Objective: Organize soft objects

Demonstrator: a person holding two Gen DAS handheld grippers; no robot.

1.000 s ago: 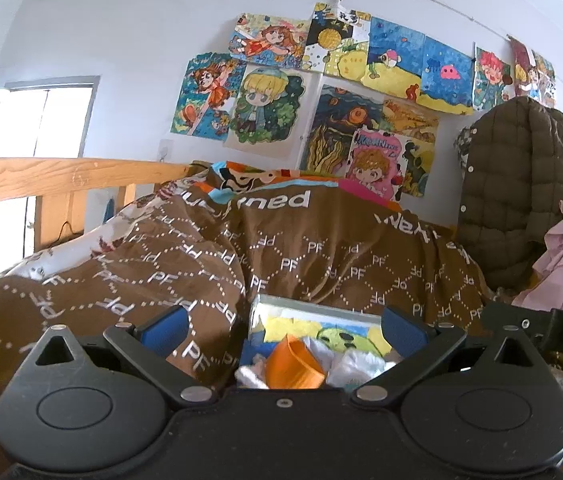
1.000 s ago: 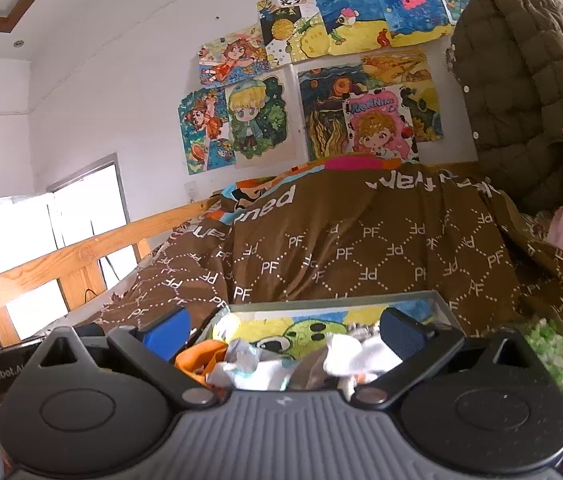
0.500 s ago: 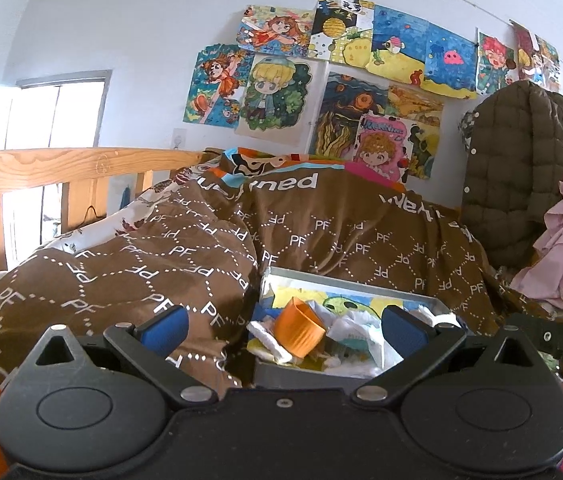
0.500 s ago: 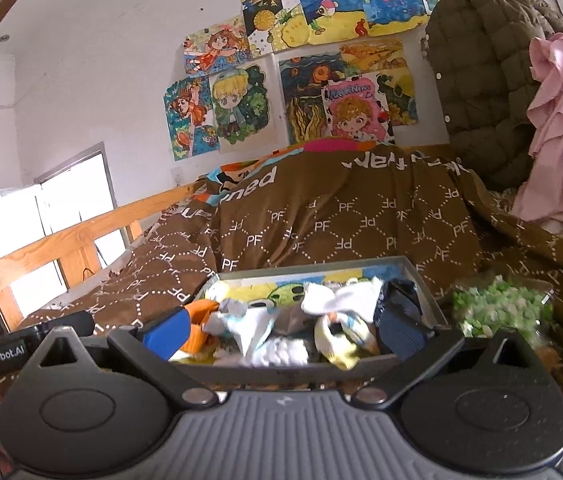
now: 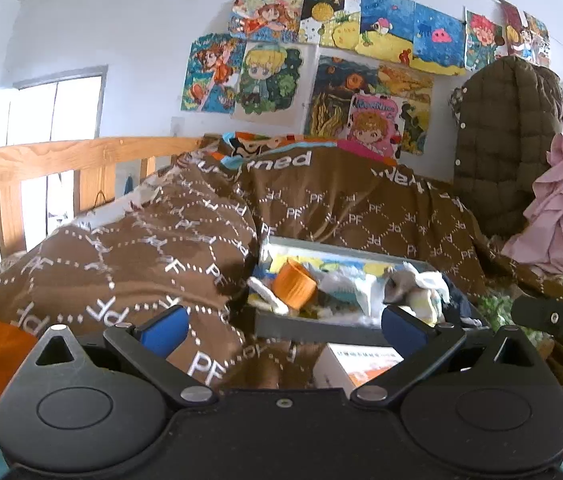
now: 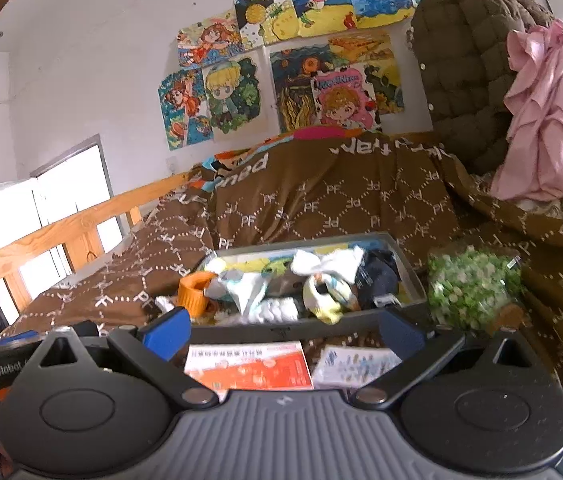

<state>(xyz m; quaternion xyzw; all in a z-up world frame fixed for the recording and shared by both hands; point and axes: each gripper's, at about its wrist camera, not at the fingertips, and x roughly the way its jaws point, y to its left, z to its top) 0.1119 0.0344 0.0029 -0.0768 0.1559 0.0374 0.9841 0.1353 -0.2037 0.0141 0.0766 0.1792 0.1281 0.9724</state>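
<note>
A grey tray [image 6: 305, 330] sits on the brown quilt, holding several soft items: white socks [image 6: 327, 262], a yellow sock [image 6: 327, 300], a dark cloth [image 6: 379, 276] and an orange cup [image 6: 193, 290]. It also shows in the left wrist view [image 5: 321, 326], with the orange cup [image 5: 293, 284]. My left gripper [image 5: 283, 326] is open and empty, short of the tray's near edge. My right gripper [image 6: 281, 332] is open and empty, also just short of the tray.
A brown "PF" quilt [image 6: 341, 200] covers the bed. An orange-white box [image 6: 247, 366] and a leaflet [image 6: 355, 360] lie before the tray. A green-white bundle [image 6: 469, 284] lies right of it. A wooden rail [image 5: 61, 160] runs left. A jacket [image 6: 465, 64] and pink cloth [image 6: 541, 112] hang at right.
Both grippers have drawn back and up from the tray. More of the tray's contents and the box in front of it have come into view. Both stay open.
</note>
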